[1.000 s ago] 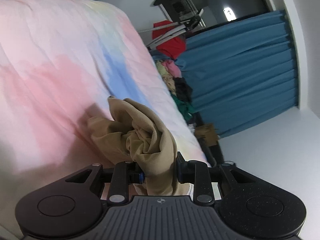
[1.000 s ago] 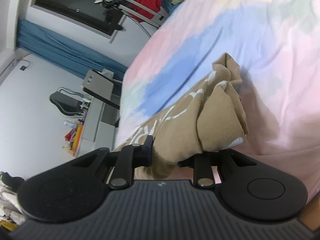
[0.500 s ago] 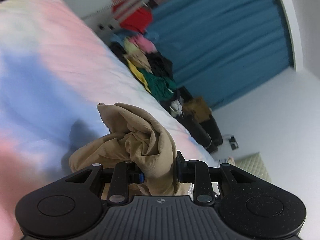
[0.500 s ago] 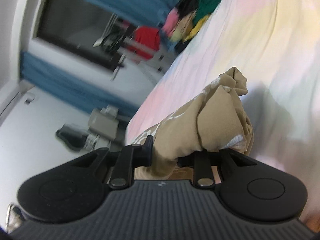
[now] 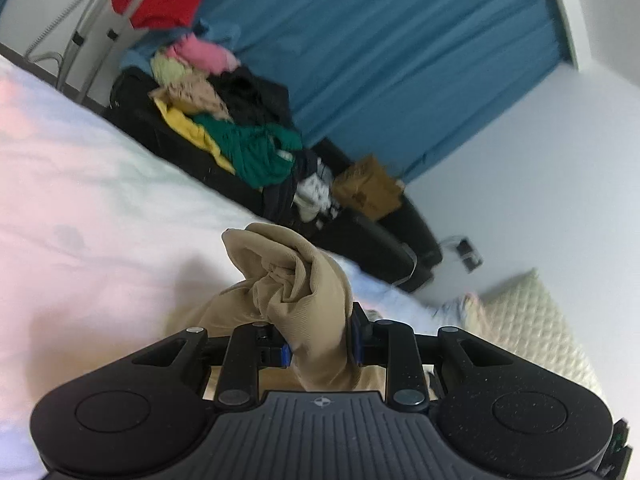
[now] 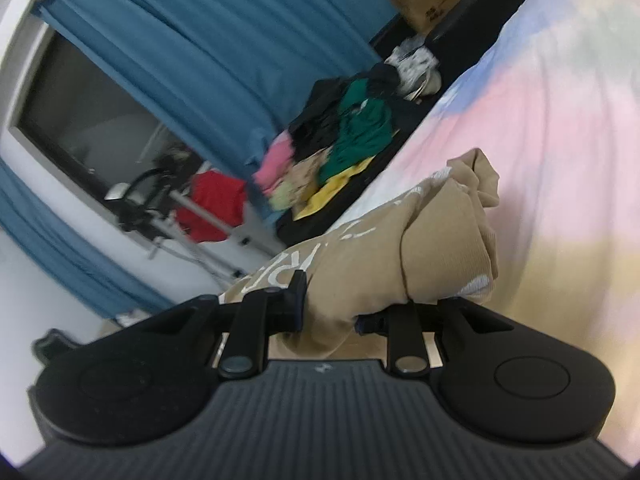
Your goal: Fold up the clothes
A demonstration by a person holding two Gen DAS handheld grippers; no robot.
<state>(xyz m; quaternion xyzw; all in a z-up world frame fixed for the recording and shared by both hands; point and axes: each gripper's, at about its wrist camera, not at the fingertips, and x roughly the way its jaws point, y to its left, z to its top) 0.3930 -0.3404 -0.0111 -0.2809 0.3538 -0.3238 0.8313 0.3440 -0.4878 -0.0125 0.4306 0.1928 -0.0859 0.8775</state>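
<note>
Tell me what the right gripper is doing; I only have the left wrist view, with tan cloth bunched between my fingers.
Observer: The right gripper is shut on the tan garment too, on another bunched part.
Operator: Say whether the cloth is plain.
Observer: No. The right wrist view shows white lettering printed on it, too folded to read.
Operator: Report what lies beyond that gripper.
Observer: The pastel bedspread, with a dark window between the blue curtains further off.
</note>
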